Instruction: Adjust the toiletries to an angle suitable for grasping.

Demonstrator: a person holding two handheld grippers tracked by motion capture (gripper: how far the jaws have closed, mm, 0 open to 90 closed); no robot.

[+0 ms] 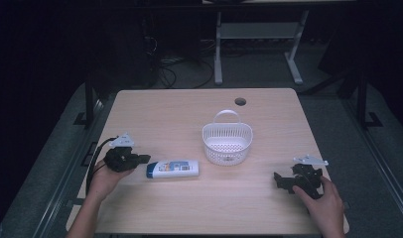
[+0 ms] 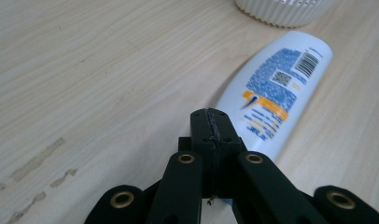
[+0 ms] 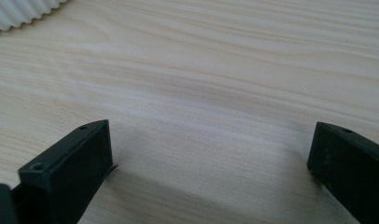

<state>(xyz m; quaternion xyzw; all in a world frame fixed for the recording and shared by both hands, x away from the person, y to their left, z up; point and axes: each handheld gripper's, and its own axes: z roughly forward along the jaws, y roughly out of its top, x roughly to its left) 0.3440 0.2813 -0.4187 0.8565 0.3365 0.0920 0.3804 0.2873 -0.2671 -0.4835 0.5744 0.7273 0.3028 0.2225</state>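
Landmark: white bottle (image 1: 172, 168), lying flat on its side on the pale wooden worktop (image 1: 179, 114), blue cap end toward the left gripper (image 1: 140, 159), printed label with barcode facing up.

Just left of bottle: left gripper, held in a hand (image 1: 102, 181), jaws pressed fully together with nothing between them; tips just short of the cap end, contact not discernible. Seen along the left gripper view, closed tips (image 2: 210, 125) overlapping the near end of the bottle (image 2: 276, 93), hiding the cap.

Behind and right of bottle, near but apart: white slatted basket (image 1: 227, 143) with an arched handle, standing upright, no contents visible through its open top. Cut off at the frame edge in the left gripper view (image 2: 283, 10) and in the right gripper view (image 3: 19, 11), ribbed wall only.

Well right of bottle: right gripper (image 1: 283, 181), held in the other hand (image 1: 324, 204), jaws spread wide, gripping nothing, bare worktop between them.

Beyond bottle, past the basket: round hole (image 1: 240, 101) in the worktop near its far edge.

Nothing lying between bottle and basket.

Far background beyond the worktop: dim floor, tangle of cables (image 1: 169, 64) and legs of a pale frame (image 1: 218, 49), detail hard to make out in the dark.
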